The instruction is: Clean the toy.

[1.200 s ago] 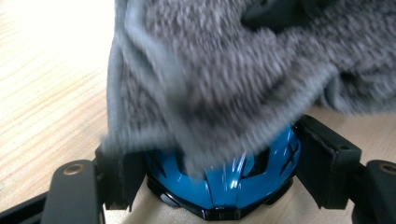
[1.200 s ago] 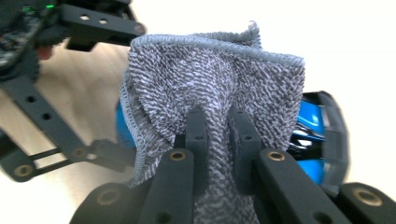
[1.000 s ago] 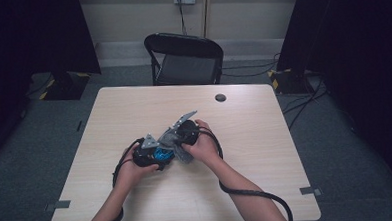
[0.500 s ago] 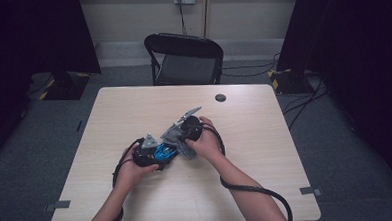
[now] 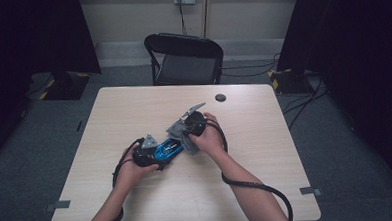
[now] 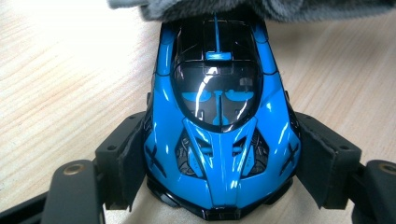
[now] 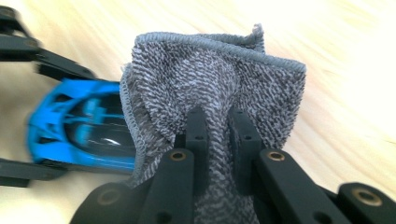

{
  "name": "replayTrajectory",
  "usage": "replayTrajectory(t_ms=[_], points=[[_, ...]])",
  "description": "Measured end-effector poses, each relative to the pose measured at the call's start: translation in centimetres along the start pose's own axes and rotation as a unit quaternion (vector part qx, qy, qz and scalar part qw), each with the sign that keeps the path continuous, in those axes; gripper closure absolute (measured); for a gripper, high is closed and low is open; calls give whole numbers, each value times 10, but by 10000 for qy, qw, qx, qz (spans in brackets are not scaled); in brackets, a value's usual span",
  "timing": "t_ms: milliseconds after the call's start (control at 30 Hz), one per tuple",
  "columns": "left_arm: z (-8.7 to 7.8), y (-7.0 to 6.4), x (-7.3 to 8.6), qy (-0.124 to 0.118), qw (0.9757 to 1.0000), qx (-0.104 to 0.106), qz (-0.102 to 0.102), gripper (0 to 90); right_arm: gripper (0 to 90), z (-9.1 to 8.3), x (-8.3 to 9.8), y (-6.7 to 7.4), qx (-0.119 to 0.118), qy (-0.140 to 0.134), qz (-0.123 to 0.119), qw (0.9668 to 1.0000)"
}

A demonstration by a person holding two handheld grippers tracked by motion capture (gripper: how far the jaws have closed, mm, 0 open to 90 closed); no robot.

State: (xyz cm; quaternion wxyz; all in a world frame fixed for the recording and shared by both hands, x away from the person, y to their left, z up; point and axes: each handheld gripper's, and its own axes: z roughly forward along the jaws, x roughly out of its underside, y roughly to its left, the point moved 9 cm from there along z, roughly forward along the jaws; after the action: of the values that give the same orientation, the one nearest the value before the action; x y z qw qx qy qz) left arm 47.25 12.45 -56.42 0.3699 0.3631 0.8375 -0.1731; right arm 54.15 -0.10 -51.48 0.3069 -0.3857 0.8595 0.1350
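Left gripper: clamped on the flanks of the blue toy car, which is held on the counter.
Blue toy car: between the left jaws, its far end lying under the grey cloth.
Right gripper: pinched shut on the grey cloth.
Change: since a second ago the cloth has been drawn slightly along the car; wiping is judged under way.
Room: bare counter beyond both grippers; edges well apart.
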Motion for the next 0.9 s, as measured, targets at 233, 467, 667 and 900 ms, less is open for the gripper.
replayTrajectory(t_ms=[233, 467, 667, 900], points=[[0, 0, 0, -2, 10000, 0, -2, 254, 814, -1, 7, -20, -77, -26, 464, 9989], [0, 0, 0, -2, 10000, 0, -2, 254, 813, -5, 7, -32, 153, 10, 435, 9989], [0, 0, 0, -1, 10000, 1, -3, 254, 813, -20, 5, -41, 212, -110, 516, 9984], [0, 0, 0, 0, 10000, -1, -1, 254, 812, -33, -5, -22, 56, -226, 229, 9995]])
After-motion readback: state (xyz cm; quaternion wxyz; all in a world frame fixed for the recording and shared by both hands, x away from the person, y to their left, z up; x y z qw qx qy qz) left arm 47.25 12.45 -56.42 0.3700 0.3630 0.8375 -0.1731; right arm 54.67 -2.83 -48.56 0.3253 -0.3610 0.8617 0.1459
